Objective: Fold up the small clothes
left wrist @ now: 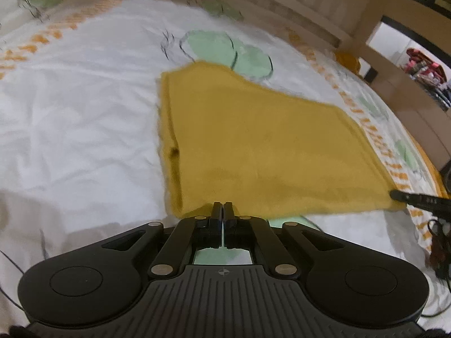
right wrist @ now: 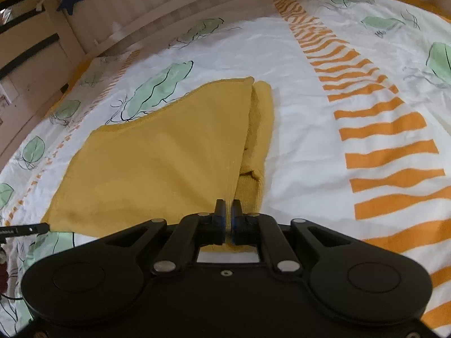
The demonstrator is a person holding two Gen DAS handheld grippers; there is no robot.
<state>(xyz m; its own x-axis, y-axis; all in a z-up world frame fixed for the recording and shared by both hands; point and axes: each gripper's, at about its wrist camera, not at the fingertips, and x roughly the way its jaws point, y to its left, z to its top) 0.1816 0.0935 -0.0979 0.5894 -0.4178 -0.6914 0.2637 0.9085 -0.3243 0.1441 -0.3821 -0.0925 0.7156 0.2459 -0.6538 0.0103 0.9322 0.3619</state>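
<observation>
Right now your left gripper [left wrist: 223, 203] pinches the near edge of the mustard cloth [left wrist: 253, 140], fingers together; your right gripper [right wrist: 228, 201] clamps its other near corner. That cloth lies spread on the leaf-patterned bedsheet [left wrist: 84, 98].

Two hand-held grippers work side by side, both pointing forward and low. The left gripper [left wrist: 223, 207] has its jaws pressed together, pinching the near edge of a yellow garment [left wrist: 253, 140]. The right gripper [right wrist: 228, 207], at the garment's near right corner, has its jaws clamped on the fabric.
</observation>
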